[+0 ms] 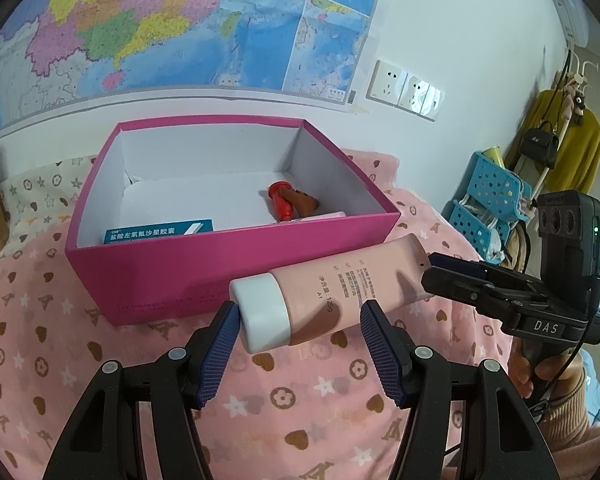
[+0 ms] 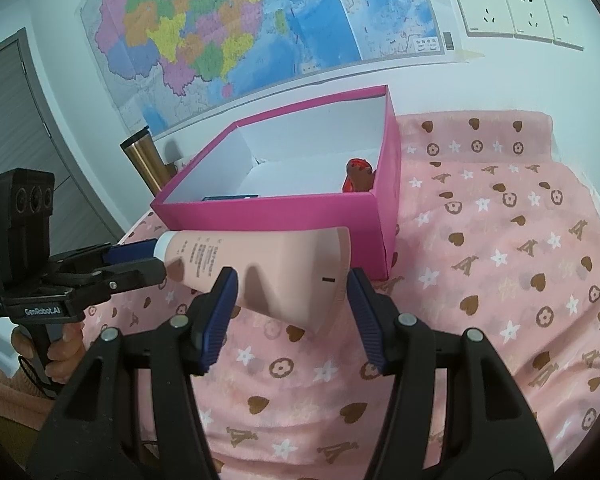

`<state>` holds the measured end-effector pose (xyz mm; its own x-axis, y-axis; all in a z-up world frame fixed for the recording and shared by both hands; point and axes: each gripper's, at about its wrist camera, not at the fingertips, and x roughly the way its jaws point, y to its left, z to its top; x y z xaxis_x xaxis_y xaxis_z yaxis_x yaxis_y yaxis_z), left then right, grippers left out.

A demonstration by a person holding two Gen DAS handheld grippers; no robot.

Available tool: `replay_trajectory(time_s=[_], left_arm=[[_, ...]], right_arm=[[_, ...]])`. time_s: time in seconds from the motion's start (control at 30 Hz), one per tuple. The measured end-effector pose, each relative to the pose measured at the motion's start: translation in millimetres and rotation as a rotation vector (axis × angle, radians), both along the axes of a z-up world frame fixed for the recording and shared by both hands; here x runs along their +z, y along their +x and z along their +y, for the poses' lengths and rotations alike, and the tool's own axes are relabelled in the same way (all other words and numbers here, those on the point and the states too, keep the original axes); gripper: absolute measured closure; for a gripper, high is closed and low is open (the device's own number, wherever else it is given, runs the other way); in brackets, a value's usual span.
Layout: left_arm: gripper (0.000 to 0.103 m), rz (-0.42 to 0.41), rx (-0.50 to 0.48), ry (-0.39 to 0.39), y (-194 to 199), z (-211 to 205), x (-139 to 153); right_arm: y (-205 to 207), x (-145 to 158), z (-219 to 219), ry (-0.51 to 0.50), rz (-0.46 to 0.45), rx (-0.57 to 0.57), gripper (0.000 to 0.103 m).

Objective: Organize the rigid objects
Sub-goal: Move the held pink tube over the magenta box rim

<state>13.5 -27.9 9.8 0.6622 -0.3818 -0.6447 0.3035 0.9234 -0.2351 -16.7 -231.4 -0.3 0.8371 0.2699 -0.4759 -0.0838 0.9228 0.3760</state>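
A pink tube (image 1: pixel 332 288) with a white cap (image 1: pixel 260 312) hangs just above the patterned cloth, in front of the open magenta box (image 1: pixel 236 268). My left gripper (image 1: pixel 296 316) is shut on the cap end, its left pad against the cap. My right gripper (image 2: pixel 290 288) is shut on the wide crimped end of the tube (image 2: pixel 268 268). In the left wrist view the right gripper (image 1: pixel 436 276) comes in from the right. The left gripper (image 2: pixel 140 264) appears at the left of the right wrist view. Inside the box lie a red-and-brown object (image 1: pixel 290 202) and a blue-and-white medicine carton (image 1: pixel 160 232).
The box sits on a pink cloth (image 2: pixel 500 280) printed with hearts and stars, close to a wall with a map. A gold flask (image 2: pixel 140 160) stands left of the box. Blue perforated baskets (image 1: pixel 488 208) and hanging coats are off to the right.
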Motion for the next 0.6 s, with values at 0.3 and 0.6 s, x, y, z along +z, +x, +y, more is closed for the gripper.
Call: replay_trajectory(time_s=[0.3, 0.6], left_arm=[[0.040, -0.013, 0.001, 0.005, 2.3, -0.7, 4.1], [0.040, -0.025, 0.007, 0.005, 4.5, 0.9, 6.7]], right_arm=[[1.0, 2.0, -0.5, -0.002, -0.004, -0.001, 0.044], [4.2, 7.2, -0.6, -0.010, -0.018, 0.000, 0.044]])
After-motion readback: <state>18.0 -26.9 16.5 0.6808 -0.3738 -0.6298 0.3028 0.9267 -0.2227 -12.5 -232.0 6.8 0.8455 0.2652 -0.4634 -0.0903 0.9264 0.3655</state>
